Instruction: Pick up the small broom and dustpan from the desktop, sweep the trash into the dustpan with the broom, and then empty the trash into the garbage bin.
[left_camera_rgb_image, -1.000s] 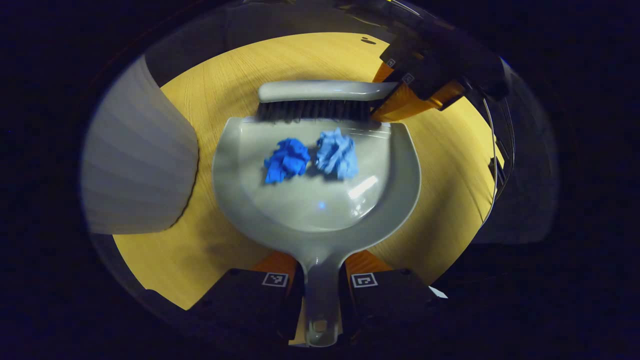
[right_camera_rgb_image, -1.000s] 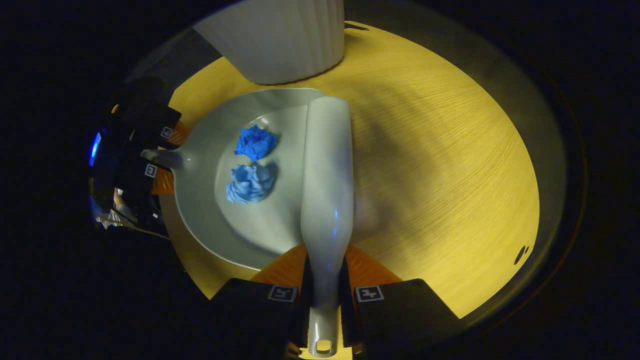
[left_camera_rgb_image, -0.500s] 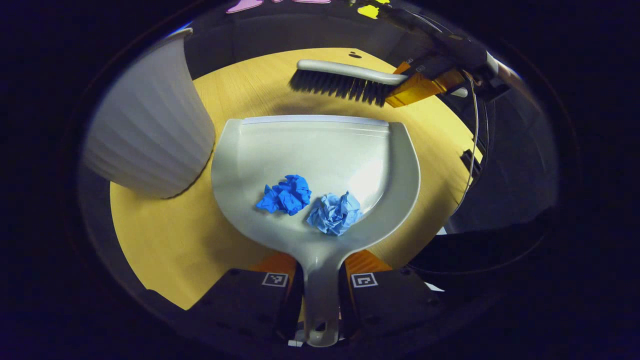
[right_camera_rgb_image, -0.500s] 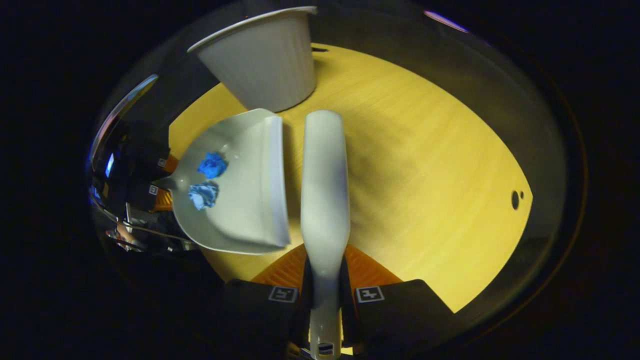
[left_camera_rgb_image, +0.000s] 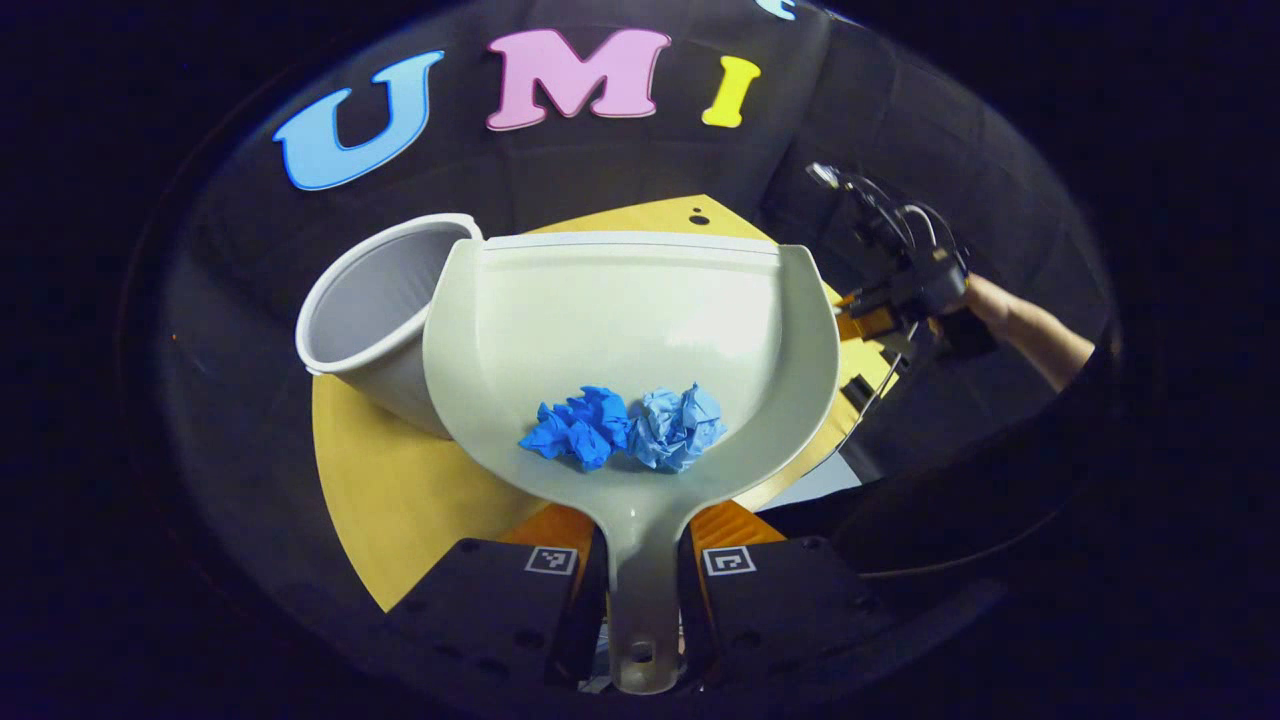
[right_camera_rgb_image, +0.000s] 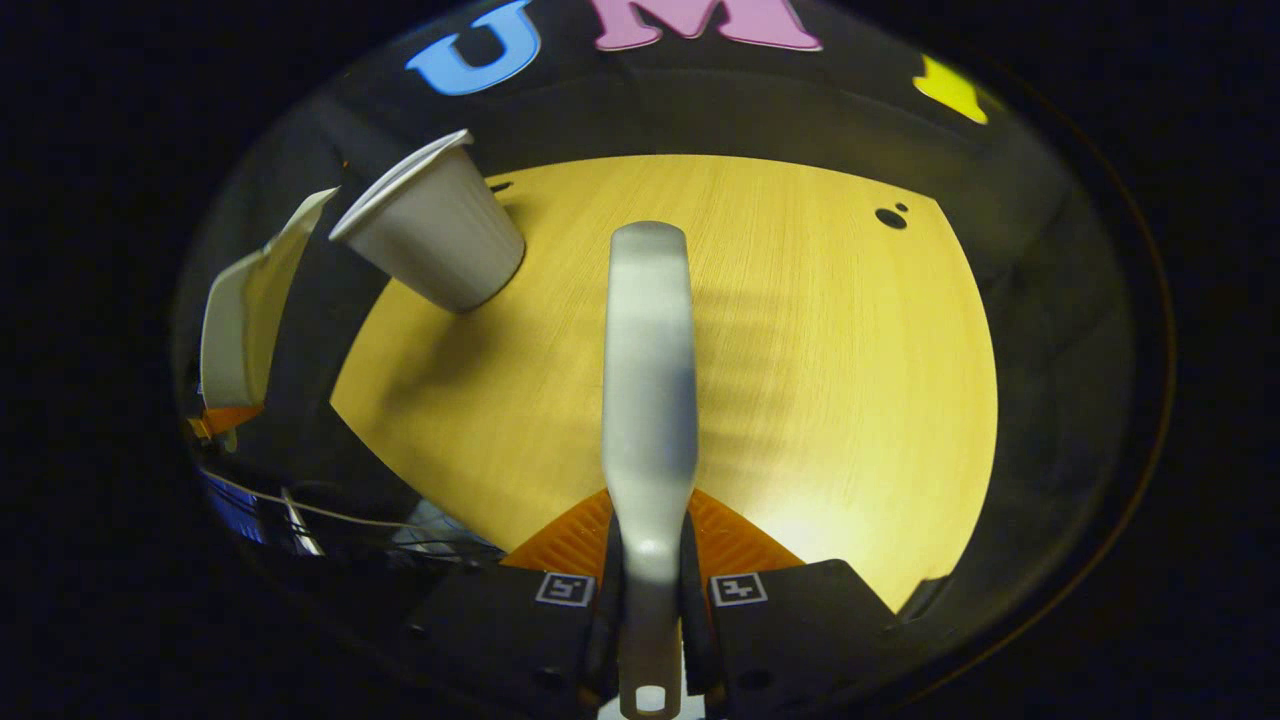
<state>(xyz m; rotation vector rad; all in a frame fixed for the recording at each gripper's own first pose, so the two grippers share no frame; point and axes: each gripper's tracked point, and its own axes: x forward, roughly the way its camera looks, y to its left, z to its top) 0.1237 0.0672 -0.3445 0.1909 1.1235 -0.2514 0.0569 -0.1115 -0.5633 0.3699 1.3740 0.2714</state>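
- Left gripper view: the left hand-held gripper (left_camera_rgb_image: 640, 570) is clamped on the dustpan (left_camera_rgb_image: 640, 310) handle, both fingers pressing its sides.
- The dustpan is lifted off the tabletop (left_camera_rgb_image: 400, 490) and tilted back, front lip up.
- Two crumpled paper balls, a dark blue ball (left_camera_rgb_image: 578, 425) and a pale blue ball (left_camera_rgb_image: 678, 427), lie touching each other low in the pan, near the handle.
- The white ribbed bin (left_camera_rgb_image: 375, 310) stands on the tabletop just left of the pan, its mouth open; the pan's edge overlaps it.
- Off to the right, a hand (left_camera_rgb_image: 985, 300) holds the right hand-held gripper (left_camera_rgb_image: 880, 315), well apart from the pan.
- Right gripper view: the right hand-held gripper (right_camera_rgb_image: 650, 590) grips the broom (right_camera_rgb_image: 648, 380) by its handle, fingers tight on both sides.
- The broom points forward above the tabletop (right_camera_rgb_image: 820, 380).
- The bin (right_camera_rgb_image: 435, 235) stands far left, the raised dustpan (right_camera_rgb_image: 240, 310) beyond it at the edge.
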